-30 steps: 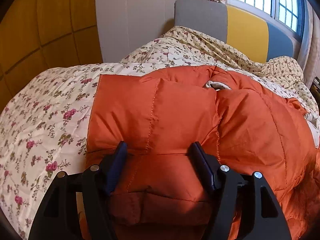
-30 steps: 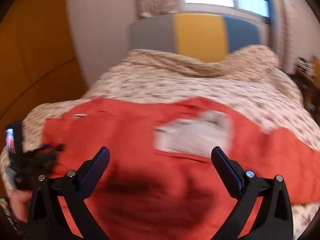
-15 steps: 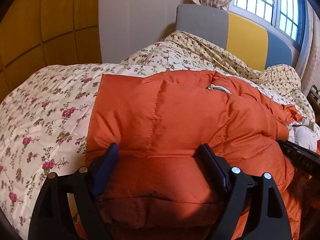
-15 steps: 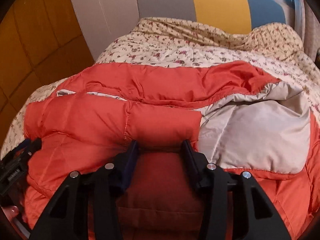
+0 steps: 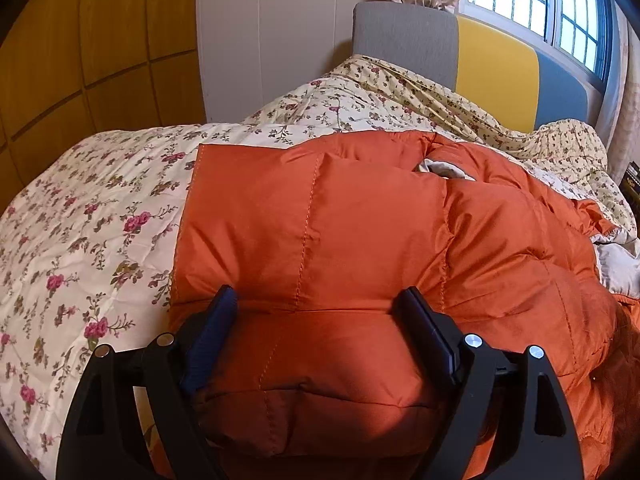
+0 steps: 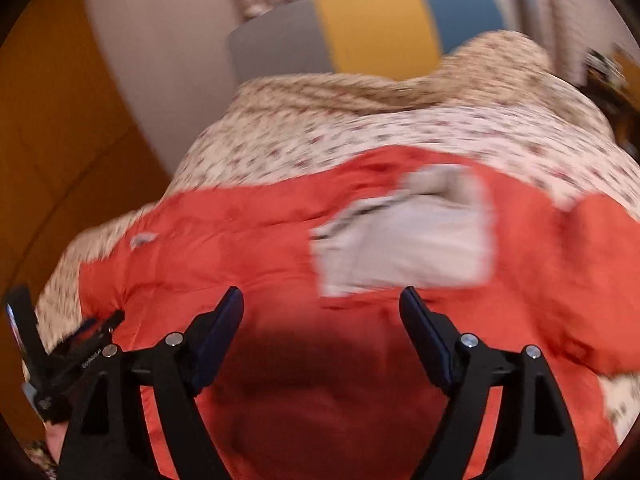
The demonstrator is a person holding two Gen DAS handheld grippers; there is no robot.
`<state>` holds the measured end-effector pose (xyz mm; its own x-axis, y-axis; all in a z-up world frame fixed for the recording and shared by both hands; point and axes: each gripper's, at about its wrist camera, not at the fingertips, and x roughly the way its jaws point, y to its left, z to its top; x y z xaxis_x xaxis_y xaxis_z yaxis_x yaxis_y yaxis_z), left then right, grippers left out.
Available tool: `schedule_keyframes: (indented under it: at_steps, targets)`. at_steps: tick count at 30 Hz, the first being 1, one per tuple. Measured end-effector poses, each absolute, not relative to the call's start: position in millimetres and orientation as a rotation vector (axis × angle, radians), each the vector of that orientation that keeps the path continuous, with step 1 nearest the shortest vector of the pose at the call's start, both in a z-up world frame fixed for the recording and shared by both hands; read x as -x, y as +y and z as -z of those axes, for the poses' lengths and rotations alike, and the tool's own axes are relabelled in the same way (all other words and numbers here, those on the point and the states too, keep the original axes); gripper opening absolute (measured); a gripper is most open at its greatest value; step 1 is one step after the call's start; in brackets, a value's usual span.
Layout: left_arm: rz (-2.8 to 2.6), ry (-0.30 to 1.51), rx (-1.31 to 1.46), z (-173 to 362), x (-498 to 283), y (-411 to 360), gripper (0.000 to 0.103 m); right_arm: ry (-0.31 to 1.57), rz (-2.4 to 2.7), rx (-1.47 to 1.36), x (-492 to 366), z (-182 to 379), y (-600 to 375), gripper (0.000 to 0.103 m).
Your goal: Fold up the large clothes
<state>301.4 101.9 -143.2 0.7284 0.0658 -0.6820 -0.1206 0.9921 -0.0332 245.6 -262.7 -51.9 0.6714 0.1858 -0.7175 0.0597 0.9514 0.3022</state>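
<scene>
1. I hold a two-finger gripper in each hand over a bed; an orange puffy jacket [image 5: 340, 240] lies across the floral quilt [image 5: 88, 240], its near hem toward me and its pale grey lining [image 6: 404, 240] showing on my right side.

2. My left gripper [image 5: 320, 300] points down at the jacket's near edge; its jaws stand wide, have just been opening, and a thick padded fold bulges between them; the pads [image 5: 212, 336] lie at the fold's flanks, and I judge they do not clamp it.

3. My right gripper [image 6: 322, 296] hangs over the jacket's middle, the view blurred; its jaws have just been opening and stand wide, with nothing pinched between them; only the jacket's surface lies below.

4. To do this step well, I judge I should take both near corners of the fold evenly; bite deep enough to catch every padded layer, since slippery shell fabric may slide out.

5. I should carry the fold toward the headboard [image 5: 404, 40] with both hands level; a lopsided lift would likely skew the edge and let the lining spill out.
</scene>
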Motion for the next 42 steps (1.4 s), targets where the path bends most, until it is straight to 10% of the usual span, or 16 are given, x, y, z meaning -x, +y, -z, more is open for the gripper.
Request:
schedule_keyframes:
  at_steps: [31,42]
  targets:
    - [-0.110,0.756,0.057,142.5,-301.9,102.3,0.091,0.563,0.749,-0.941,-21.8,63.3,-616.3,0.071]
    - [-0.110,0.756,0.059,142.7,-302.1,102.3,0.091,0.527,0.775,-0.796,-51.9,34.5,-619.9,0.019]
